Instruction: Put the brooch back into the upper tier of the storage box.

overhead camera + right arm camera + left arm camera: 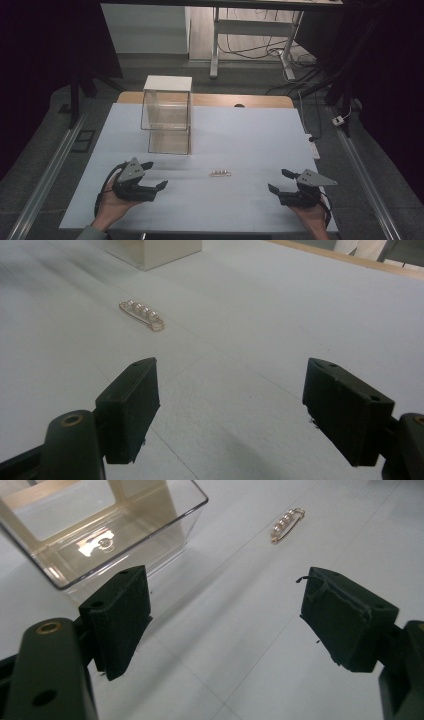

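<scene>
Both the left gripper (pixel 156 175) and the right gripper (pixel 278 181) rest on the pale blue table (pixel 250 135) with jaws spread wide, holding and touching nothing. Between them, well apart from each, lies the small gold pin set with a row of pearls (pixel 220 173). The left gripper view brings close the clear plastic two-tier box (pixel 107 527) just ahead of its left jaw, with the pin farther off to the right.
</scene>
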The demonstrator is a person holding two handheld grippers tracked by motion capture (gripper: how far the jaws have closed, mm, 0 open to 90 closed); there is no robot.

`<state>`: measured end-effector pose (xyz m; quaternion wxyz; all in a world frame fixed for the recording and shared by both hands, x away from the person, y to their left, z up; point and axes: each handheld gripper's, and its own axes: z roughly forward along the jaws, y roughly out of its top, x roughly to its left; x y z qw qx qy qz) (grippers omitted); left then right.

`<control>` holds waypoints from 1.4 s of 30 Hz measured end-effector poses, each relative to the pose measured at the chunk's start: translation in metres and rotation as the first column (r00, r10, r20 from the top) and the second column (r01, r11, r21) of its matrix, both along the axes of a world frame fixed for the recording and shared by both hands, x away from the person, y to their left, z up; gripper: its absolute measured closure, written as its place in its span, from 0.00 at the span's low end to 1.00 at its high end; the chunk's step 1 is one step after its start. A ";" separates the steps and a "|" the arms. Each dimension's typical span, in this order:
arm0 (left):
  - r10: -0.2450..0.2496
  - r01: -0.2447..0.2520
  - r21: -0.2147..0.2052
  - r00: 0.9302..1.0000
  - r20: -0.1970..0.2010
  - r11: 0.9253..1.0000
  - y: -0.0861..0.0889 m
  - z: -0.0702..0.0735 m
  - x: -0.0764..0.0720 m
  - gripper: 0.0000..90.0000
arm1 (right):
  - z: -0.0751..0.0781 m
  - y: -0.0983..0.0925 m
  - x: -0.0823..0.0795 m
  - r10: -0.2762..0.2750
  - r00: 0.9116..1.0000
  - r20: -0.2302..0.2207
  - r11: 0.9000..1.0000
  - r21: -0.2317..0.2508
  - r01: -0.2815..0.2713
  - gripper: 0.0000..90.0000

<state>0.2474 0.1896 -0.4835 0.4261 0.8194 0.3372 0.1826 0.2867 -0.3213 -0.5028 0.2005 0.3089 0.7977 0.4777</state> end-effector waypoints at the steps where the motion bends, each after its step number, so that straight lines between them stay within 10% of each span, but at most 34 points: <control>1: -0.007 0.007 0.002 1.000 0.000 1.000 -0.002 0.000 0.001 0.22 | 0.000 0.000 0.000 0.000 1.000 -0.001 1.000 -0.001 0.000 0.25; 42: -0.147 0.148 0.040 0.989 -0.033 0.988 -0.073 0.004 0.035 0.25 | -0.006 0.005 0.003 0.012 1.000 -0.019 1.000 -0.020 -0.013 0.26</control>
